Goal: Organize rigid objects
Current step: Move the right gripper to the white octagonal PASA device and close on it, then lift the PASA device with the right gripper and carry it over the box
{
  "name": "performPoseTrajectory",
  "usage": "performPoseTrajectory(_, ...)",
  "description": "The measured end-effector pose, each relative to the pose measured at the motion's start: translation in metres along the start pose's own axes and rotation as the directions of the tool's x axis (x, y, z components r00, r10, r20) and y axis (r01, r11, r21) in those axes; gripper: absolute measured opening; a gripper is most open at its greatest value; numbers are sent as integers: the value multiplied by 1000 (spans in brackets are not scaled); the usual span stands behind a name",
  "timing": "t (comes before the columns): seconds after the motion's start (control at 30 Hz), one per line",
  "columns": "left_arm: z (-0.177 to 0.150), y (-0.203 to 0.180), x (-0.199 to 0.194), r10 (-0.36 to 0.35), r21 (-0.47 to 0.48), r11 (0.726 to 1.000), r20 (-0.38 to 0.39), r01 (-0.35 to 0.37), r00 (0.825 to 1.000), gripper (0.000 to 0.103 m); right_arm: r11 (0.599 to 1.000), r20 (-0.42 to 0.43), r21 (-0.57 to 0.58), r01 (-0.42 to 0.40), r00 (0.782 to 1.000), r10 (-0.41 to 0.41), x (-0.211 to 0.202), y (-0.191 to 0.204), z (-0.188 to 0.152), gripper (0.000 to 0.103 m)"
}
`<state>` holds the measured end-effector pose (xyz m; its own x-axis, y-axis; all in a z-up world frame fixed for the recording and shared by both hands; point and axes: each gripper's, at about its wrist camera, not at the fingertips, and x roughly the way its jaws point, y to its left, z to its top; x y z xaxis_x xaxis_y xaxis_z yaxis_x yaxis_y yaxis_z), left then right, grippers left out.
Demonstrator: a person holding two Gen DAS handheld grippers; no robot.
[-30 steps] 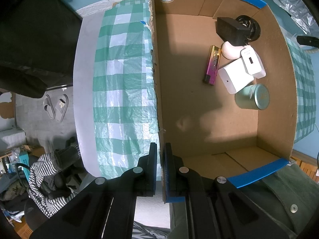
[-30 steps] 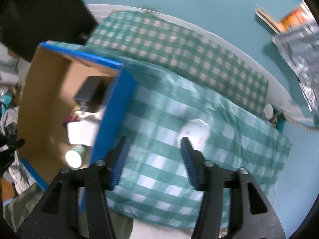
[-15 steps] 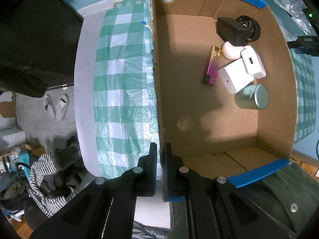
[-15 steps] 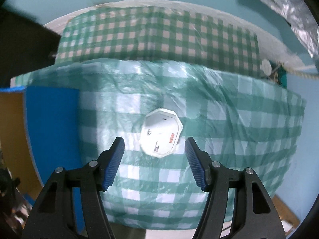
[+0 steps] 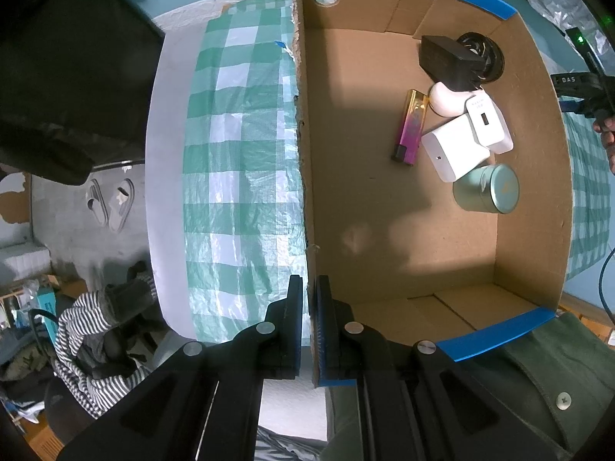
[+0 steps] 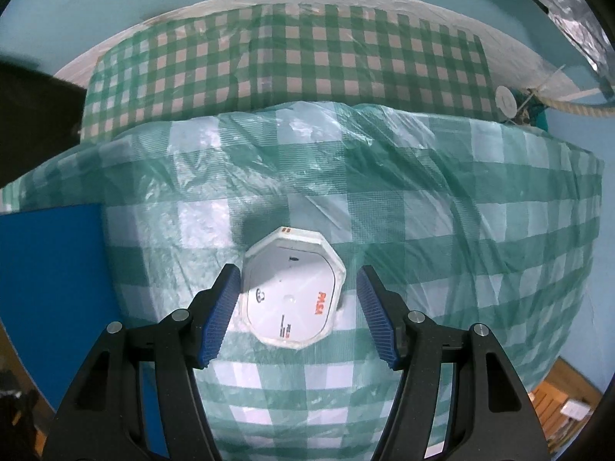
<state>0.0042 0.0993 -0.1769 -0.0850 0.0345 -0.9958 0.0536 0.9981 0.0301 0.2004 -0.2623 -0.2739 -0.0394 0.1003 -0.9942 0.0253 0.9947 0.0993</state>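
Note:
My left gripper (image 5: 308, 322) is shut on the near left wall of the cardboard box (image 5: 384, 238). Inside the box lie a black adapter (image 5: 446, 59), a gold and purple lighter (image 5: 410, 126), white chargers (image 5: 457, 148), a white round piece (image 5: 442, 100) and a green tin (image 5: 488, 188). My right gripper (image 6: 298, 315) is open, its fingers on either side of a white octagonal box (image 6: 294, 288) that lies on the green checked tablecloth (image 6: 423, 230). The pads are close to it but apart from it.
The box's blue outer wall (image 6: 50, 288) stands left of the right gripper. A white cap (image 6: 507, 100) and rope lie at the table's far right edge. Slippers (image 5: 111, 201) and striped clothes (image 5: 84, 330) are on the floor to the left.
My right gripper swung away from the cardboard box and came down over the white octagonal box, which now sits between its fingers. The left gripper has not moved.

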Motion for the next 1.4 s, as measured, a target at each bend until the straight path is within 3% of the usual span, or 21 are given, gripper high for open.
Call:
performPoseTrajectory(0.3,0,0,0,1,1,1000,-3,-1,1000,7,999,-5,42,-4,1000,4,9,0,-2,62)
performPoseTrajectory(0.4,0,0,0,3,3,1000,-2,-3,1000,7,1000,10,28,14,1000,-15,7,4,-3,55)
performPoseTrajectory(0.67,1,-1,2,2,7,1000,-3,-2,1000,7,1000,-1,6,2,1000,-2,6,5,-7,54)
performPoseTrajectory(1.0,2,-1,3,-1,12,1000,-1,1,1000,7,997,-10,-79,2,1000,-3,-16,16,-19,54)
performPoseTrajectory(1.4,3,-1,3,0,12,1000,-1,0,1000,7,966,40,-259,-8,999,19,-76,53,-39,54)
